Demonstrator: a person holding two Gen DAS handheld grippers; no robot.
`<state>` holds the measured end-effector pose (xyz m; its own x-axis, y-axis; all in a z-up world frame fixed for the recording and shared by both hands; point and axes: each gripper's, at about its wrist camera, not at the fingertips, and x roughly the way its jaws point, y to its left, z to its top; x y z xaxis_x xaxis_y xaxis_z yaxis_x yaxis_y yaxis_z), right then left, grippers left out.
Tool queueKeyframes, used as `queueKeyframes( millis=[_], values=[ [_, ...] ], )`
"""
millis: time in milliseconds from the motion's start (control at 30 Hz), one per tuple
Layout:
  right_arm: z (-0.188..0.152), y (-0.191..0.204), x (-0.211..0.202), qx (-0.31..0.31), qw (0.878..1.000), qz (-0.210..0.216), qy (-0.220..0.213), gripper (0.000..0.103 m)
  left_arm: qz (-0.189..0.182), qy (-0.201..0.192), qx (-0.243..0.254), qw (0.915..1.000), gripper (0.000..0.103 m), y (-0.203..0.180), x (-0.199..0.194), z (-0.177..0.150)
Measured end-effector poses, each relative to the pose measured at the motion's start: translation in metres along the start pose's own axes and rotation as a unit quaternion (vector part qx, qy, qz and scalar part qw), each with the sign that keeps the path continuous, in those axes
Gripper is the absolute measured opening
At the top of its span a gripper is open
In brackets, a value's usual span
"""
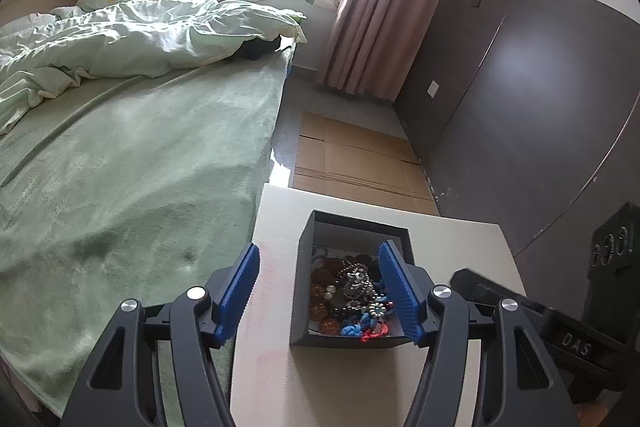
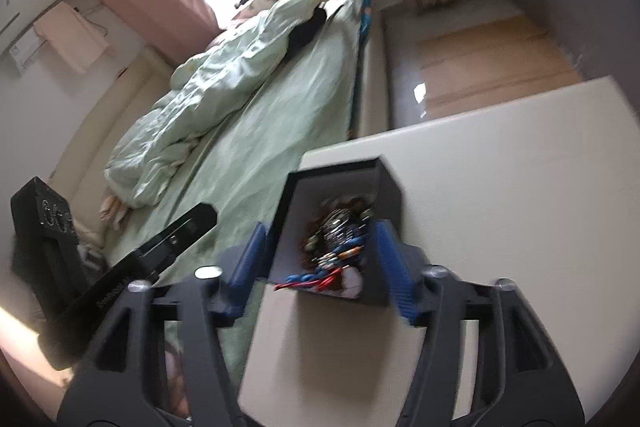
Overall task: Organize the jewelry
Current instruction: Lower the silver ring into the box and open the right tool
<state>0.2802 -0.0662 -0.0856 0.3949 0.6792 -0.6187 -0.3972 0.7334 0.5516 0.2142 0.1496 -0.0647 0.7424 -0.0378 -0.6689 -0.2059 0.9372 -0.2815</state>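
Note:
A dark open box (image 1: 304, 291) stands on a white table (image 1: 272, 367) and holds a tangle of jewelry (image 1: 352, 303): beads, pearls, and blue and red cords. My left gripper (image 1: 320, 291) is open above it, its blue pads (image 1: 236, 295) either side of the box's left part. In the right wrist view the same box (image 2: 384, 187) with the jewelry (image 2: 340, 235) lies between the open fingers of my right gripper (image 2: 320, 255), tilted and blurred. Part of the right gripper shows at the right edge of the left wrist view.
A bed with a green blanket (image 1: 132, 167) and a crumpled duvet (image 1: 120, 39) runs along the table's left side. Flattened cardboard (image 1: 360, 163) lies on the floor beyond the table. A dark wardrobe (image 1: 520, 87) stands at the right, with curtains (image 1: 372, 7) and a window behind.

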Motion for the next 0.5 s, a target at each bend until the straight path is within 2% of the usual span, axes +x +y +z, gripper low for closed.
queueKeyframes(
  millis=[133, 300, 333, 400, 433, 500],
  values=[
    [-0.001, 0.002, -0.015, -0.006, 1.000, -0.004, -0.005, 0.059, -0.004, -0.001, 0.008, 1.0000, 0.062, -0.010, -0.006, 0.000],
    [-0.003, 0.002, -0.038, -0.023, 0.999, -0.039, -0.009, 0.059, -0.010, -0.003, 0.018, 0.9998, 0.073, -0.022, -0.018, 0.000],
    [-0.004, 0.000, -0.043, -0.024, 0.999, -0.047, -0.010, 0.059, -0.011, -0.006, 0.020, 0.9997, 0.080, -0.024, -0.022, 0.000],
    [-0.005, -0.004, -0.056, -0.018, 0.998, -0.063, -0.014, 0.073, -0.013, -0.009, 0.022, 0.9996, 0.089, -0.029, -0.030, 0.000],
    [-0.006, -0.007, -0.062, -0.014, 0.997, -0.071, -0.018, 0.075, -0.015, -0.011, 0.023, 0.9996, 0.093, -0.031, -0.033, 0.000],
    [-0.008, -0.012, -0.077, -0.010, 0.995, -0.091, -0.025, 0.082, -0.017, -0.016, 0.027, 0.9994, 0.094, -0.037, -0.042, 0.000]
  ],
)
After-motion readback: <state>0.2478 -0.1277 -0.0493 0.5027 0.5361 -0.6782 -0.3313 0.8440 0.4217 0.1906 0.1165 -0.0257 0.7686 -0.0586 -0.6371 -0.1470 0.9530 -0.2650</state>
